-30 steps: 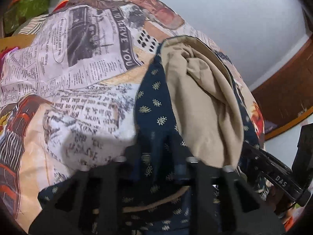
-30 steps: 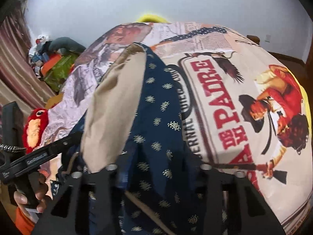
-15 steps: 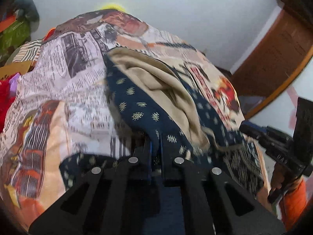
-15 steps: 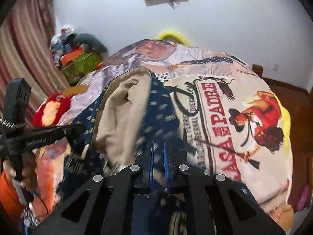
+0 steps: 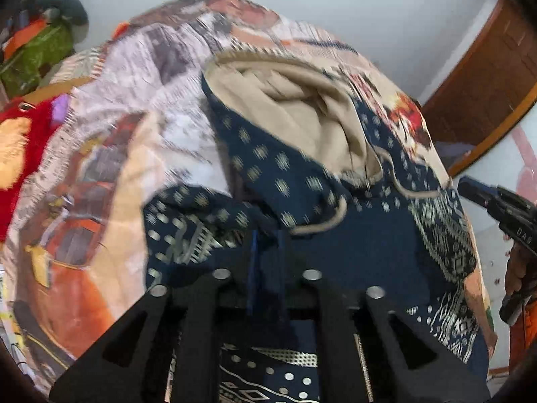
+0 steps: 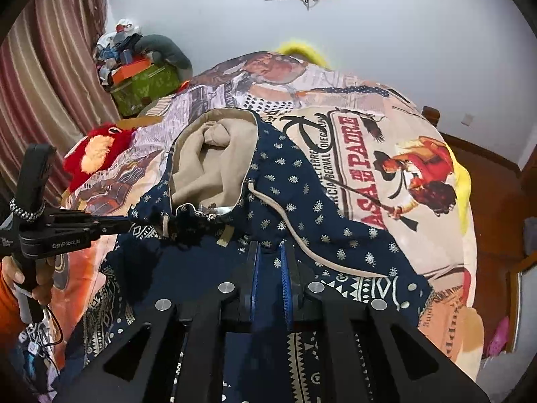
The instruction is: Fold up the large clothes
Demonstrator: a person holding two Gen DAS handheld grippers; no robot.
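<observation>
Both claws pinch a navy hoodie on the bed

Nearest, the left claw (image 5: 268, 248) and right claw (image 6: 270, 262) each clamp navy cloth of the hoodie (image 6: 302, 201), lying mid-bed on a printed bedspread (image 6: 386, 154), tan hood lining (image 6: 208, 161) up, drawstring (image 6: 302, 238) trailing. Left sits a red plush (image 6: 97, 151); farther, a green box (image 6: 144, 84) heaped with clutter, striped curtain (image 6: 43, 67), white wall (image 6: 402, 33).
</observation>
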